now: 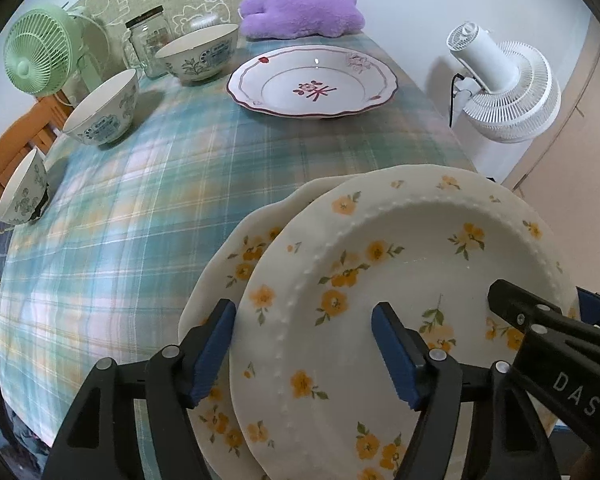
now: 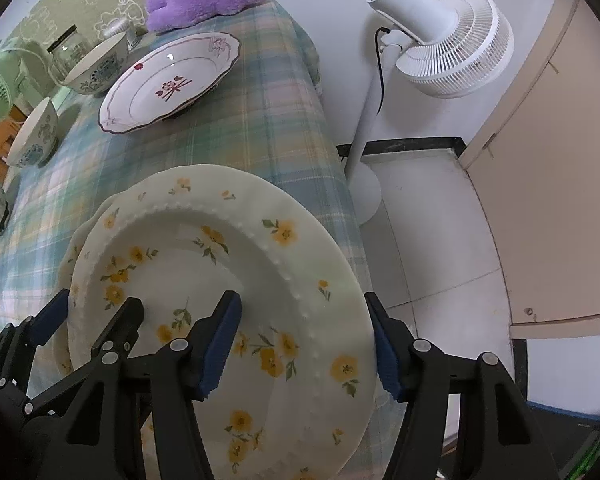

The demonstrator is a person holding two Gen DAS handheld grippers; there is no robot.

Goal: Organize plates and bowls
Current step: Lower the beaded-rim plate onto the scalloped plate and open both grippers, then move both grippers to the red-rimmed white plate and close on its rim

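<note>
Now, from the left wrist view, my left gripper [image 1: 304, 346] straddles the top plate's [image 1: 400, 280] rim at 7 o'clock, one pad outside, one inside; whether they pinch I cannot tell. It sits on a second floral plate [image 1: 220, 264], offset, so I judge I'm stacking them. The red plate [image 1: 312, 80] and three bowls [image 1: 100, 108] wait at 12 and 10 o'clock.

From the right wrist view, my right gripper [image 2: 306, 344] brackets the opposite rim at 4 o'clock, its grip equally unclear. Two-sided support keeps the plate level near the table [image 2: 260, 128] edge.
</note>
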